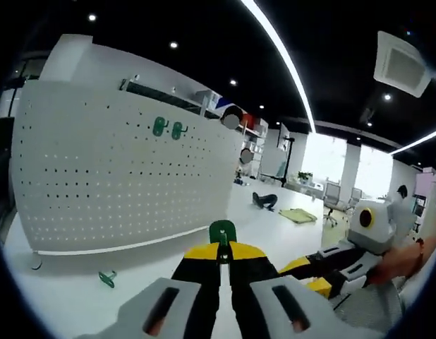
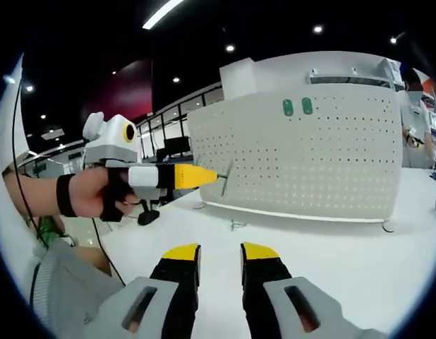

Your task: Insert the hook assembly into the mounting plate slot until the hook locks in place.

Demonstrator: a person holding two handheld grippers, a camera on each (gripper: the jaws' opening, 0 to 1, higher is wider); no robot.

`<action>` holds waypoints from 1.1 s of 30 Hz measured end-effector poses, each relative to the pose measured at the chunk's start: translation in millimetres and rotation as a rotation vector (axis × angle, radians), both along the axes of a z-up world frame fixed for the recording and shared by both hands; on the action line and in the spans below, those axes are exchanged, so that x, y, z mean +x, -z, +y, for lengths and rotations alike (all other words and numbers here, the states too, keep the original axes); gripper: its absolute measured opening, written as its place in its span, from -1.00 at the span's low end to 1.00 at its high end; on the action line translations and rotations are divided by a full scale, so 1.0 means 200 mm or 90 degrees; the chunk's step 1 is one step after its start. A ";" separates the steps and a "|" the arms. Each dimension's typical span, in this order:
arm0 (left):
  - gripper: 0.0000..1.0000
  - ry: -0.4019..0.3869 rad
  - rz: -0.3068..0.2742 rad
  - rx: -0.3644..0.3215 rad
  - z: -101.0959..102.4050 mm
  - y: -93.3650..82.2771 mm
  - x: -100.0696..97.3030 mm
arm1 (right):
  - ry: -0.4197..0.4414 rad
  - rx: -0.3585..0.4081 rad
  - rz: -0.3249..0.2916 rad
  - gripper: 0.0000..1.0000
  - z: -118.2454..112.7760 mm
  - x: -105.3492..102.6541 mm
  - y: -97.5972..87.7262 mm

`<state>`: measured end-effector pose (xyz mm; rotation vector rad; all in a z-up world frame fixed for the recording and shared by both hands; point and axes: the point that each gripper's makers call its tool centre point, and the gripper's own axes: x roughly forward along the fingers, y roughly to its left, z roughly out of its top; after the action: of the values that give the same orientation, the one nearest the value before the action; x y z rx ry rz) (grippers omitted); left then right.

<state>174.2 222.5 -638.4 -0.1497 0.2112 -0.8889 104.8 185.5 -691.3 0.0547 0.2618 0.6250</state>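
Left gripper (image 1: 222, 256) jaws clenched on green hook (image 1: 222, 232): light, stiff plastic, slippery; best pinched at flat base. Right gripper (image 2: 219, 256) jaws released, empty. Pegboard (image 1: 112, 176) ahead on counter (image 1: 274, 219).

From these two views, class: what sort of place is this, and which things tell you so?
Probably an open-plan office or lab space used as a test area. Signs: recessed spotlights and a ceiling air-conditioning unit, office chairs by bright windows, and a white pegboard with green hooks standing on a white table.

Green hook (image 1: 222, 232), white perforated board (image 1: 112, 176), yellow-and-black left tool (image 1: 223, 256).
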 end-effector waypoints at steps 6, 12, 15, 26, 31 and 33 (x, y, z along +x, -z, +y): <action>-0.94 -0.011 -0.018 0.012 0.00 -0.04 0.05 | -0.013 0.002 0.006 -0.41 0.02 -0.03 0.02; -0.94 -0.014 -0.031 0.009 0.00 -0.09 0.09 | 0.004 0.011 -0.010 -0.44 -0.01 -0.02 -0.02; -0.94 -0.008 -0.038 0.003 -0.01 -0.12 0.07 | 0.014 0.023 -0.029 -0.51 -0.02 0.02 -0.08; -0.94 0.025 -0.011 -0.011 -0.07 -0.11 -0.04 | 0.026 0.016 -0.081 -0.75 -0.01 0.16 -0.24; -0.94 0.049 -0.004 -0.006 -0.11 -0.09 -0.11 | 0.025 0.021 -0.109 -0.83 0.00 0.19 -0.29; -0.94 0.054 0.000 -0.009 -0.11 -0.08 -0.13 | 0.023 0.022 -0.111 -0.85 0.01 0.20 -0.29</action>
<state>147.8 200.2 -622.2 -0.1549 0.2133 -0.9752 144.7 187.5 -632.9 0.0376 0.0812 0.5947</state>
